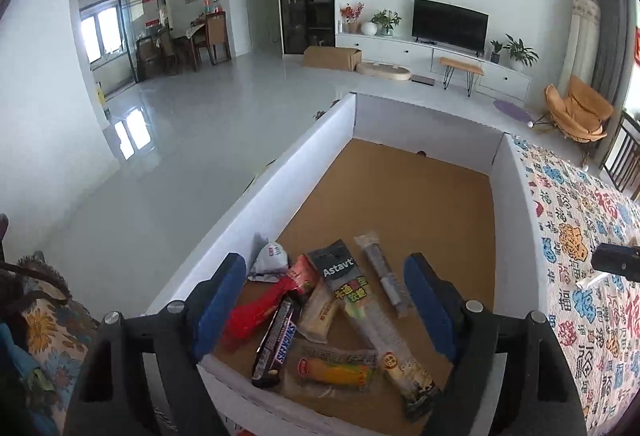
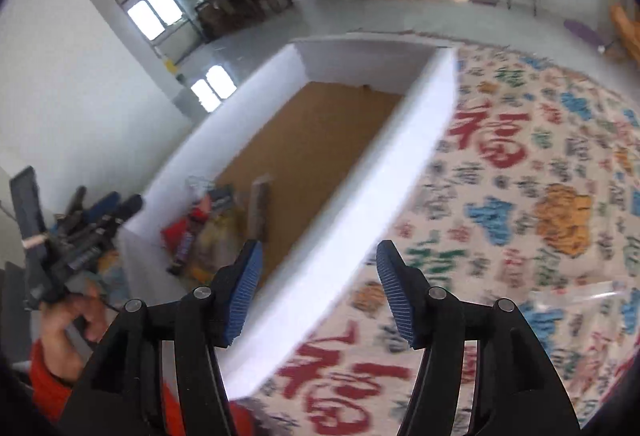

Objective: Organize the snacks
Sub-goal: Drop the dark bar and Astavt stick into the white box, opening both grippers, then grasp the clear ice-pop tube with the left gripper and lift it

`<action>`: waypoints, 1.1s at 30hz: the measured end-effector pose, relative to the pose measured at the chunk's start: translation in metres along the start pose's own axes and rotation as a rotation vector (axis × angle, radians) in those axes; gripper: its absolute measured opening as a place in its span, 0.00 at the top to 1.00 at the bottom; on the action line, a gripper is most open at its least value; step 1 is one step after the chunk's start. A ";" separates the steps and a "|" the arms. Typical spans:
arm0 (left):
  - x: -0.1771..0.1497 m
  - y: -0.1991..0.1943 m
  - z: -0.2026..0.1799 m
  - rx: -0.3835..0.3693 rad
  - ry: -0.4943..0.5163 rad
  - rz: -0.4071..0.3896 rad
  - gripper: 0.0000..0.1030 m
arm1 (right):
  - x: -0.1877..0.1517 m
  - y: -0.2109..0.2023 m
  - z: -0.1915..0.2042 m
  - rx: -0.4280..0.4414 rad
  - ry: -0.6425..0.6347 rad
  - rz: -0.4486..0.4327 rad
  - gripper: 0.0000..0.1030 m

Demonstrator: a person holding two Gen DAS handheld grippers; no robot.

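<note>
A white cardboard box (image 1: 280, 172) with a brown floor holds several snacks at its near end: a Snickers bar (image 1: 276, 340), a red packet (image 1: 260, 312), a grey Astavt packet (image 1: 340, 276), a long clear stick pack (image 1: 384, 280) and a corn sausage (image 1: 336, 374). My left gripper (image 1: 326, 272) is open and empty above these snacks. My right gripper (image 2: 318, 256) is open and empty over the box's right wall (image 2: 360, 204); that view is blurred. The snacks (image 2: 208, 228) and the left gripper (image 2: 80, 228) show at its left.
The box stands on a patterned cloth (image 1: 580, 276) with red and blue characters. A clear plastic wrapper (image 2: 572, 300) lies on the cloth at the right. A flowered cloth (image 1: 44, 320) lies left of the box. A living room floor lies beyond.
</note>
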State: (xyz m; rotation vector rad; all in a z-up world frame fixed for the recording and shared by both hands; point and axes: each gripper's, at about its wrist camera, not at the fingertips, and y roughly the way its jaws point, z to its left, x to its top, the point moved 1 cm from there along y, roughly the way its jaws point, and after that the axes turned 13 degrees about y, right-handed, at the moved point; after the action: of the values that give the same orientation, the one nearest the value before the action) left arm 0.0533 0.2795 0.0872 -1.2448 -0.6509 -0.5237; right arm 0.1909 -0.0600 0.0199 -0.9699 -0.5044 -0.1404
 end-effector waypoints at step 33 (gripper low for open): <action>0.048 0.086 -0.450 -0.644 0.876 0.147 0.28 | -0.174 -0.130 -0.292 -0.515 0.362 -0.364 0.36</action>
State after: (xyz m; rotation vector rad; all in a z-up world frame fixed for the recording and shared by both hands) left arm 0.2200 -0.1362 -0.0217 -1.4619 0.3832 -1.1127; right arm 0.0962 -0.3909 -0.0991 -1.3107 -0.3072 -0.7896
